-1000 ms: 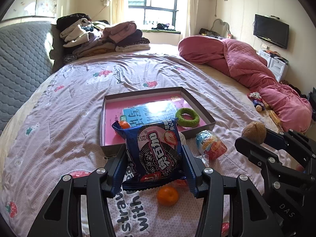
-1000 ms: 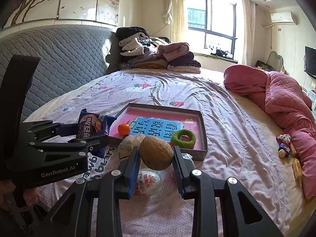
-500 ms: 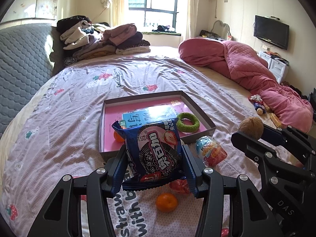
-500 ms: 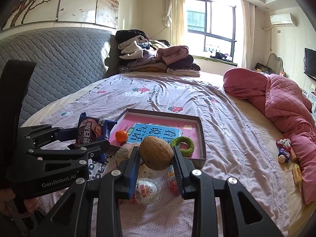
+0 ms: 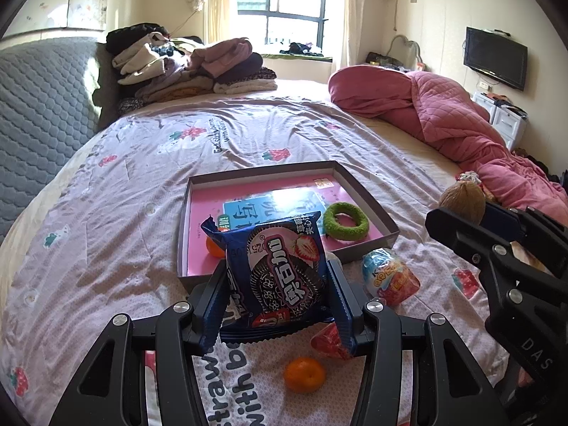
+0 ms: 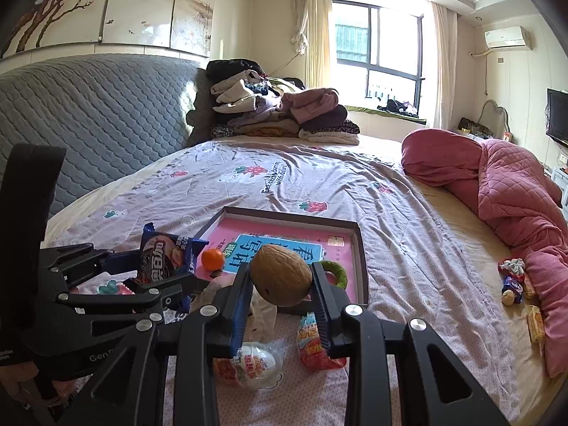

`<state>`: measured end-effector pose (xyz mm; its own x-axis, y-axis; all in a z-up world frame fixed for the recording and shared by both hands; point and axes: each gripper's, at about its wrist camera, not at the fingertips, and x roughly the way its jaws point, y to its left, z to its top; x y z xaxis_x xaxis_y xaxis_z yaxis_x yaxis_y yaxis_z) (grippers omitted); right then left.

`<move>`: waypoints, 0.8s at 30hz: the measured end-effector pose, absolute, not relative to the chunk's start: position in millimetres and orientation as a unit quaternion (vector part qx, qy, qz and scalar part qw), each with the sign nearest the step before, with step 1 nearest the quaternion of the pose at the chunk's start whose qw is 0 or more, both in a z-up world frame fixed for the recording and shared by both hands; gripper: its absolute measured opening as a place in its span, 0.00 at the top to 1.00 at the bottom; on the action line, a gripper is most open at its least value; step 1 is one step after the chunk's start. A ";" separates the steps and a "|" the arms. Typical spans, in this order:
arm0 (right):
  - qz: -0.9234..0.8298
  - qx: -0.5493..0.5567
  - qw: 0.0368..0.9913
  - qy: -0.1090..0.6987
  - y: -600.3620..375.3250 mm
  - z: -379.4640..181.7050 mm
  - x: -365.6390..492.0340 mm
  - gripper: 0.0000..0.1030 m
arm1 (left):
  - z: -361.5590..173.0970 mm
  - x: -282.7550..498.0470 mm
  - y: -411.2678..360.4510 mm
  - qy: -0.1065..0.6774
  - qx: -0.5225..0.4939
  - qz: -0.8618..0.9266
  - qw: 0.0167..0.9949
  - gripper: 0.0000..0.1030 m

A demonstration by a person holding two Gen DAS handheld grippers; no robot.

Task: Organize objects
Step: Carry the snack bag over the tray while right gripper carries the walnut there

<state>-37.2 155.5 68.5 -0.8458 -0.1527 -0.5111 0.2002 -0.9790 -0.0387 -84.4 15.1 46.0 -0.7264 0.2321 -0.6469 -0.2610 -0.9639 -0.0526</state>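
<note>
My left gripper (image 5: 278, 277) is shut on a blue cookie packet (image 5: 280, 269) and holds it above the bed, just short of the shallow box (image 5: 369, 202) with a pink bottom. My right gripper (image 6: 282, 280) is shut on a brown walnut (image 6: 280, 275), also raised before the box (image 6: 362, 248). In the box lie a blue booklet (image 5: 269, 207), a green ring (image 5: 346, 222) and a small orange (image 6: 212, 258). In the left wrist view the right gripper (image 5: 461, 209) shows at the right with the walnut (image 5: 461, 200). The right wrist view has the left gripper (image 6: 163, 266) and packet (image 6: 165, 259) at its left.
On the sheet near me lie a loose orange (image 5: 304, 374), a wrapped toy egg (image 5: 388, 278) and a red snack pack (image 6: 314, 346). A pink quilt (image 5: 461, 124) runs along the right. Folded clothes (image 5: 188, 64) are stacked at the far end, by the grey headboard (image 6: 88, 113). Small items (image 6: 513, 280) lie beside the quilt.
Both grippers have crept a little back from the box, keeping their loads. The loose orange and snack packs show more fully below the fingers.
</note>
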 end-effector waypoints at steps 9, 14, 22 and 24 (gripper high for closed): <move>-0.960 0.260 0.094 0.047 160.2 71.7 -54.8 0.68 | 40.6 -99.2 14.1 0.022 -0.352 0.928 0.121 0.48; -0.960 0.257 0.095 0.051 161.2 75.9 -65.1 0.68 | 39.4 -106.7 14.4 0.025 -0.353 0.928 0.115 0.48; -0.962 0.251 0.095 0.058 161.9 81.1 -76.8 0.68 | 41.6 -116.5 14.9 0.034 -0.349 0.930 0.108 0.48; -0.961 0.254 0.097 0.059 161.8 80.7 -81.5 0.68 | 43.9 -119.9 16.0 0.035 -0.348 0.931 0.108 0.48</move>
